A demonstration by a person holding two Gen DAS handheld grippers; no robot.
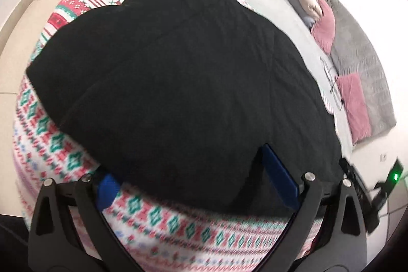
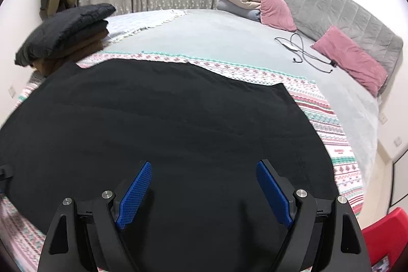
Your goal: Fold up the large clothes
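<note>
Nearest to us, our right gripper (image 2: 204,191) hangs above the black garment (image 2: 158,124) with its jaws spread wide and nothing between the blue pads (image 2: 134,195); it grips no cloth. Our left gripper (image 1: 201,177) is also spread wide, but here the near edge of the garment (image 1: 178,73) lies between its fingers, one pad partly under the fabric. We cannot tell whether that pad is touching the cloth or just beside it, and the view is blurred.

The garment itself lies spread mostly flat on the patterned blanket (image 2: 329,124) over the bed (image 2: 229,42), with only shallow wrinkles.

We judge the main risk to be at the left side: if those jaws close on a thin lip of cloth, the edge could slip out mid-fold, or they could pinch the blanket along with the garment and drag both. With the right side gripping nothing, a lift from one side alone would likely skew the fold and bunch the fabric.

Farther off, a pile of folded clothes (image 2: 66,32) sits near the far corner of the garment; a wide sweep could nudge it. The cable (image 2: 306,52) and the pink pillows (image 2: 349,57) lie well apart, so we see little danger there.
</note>
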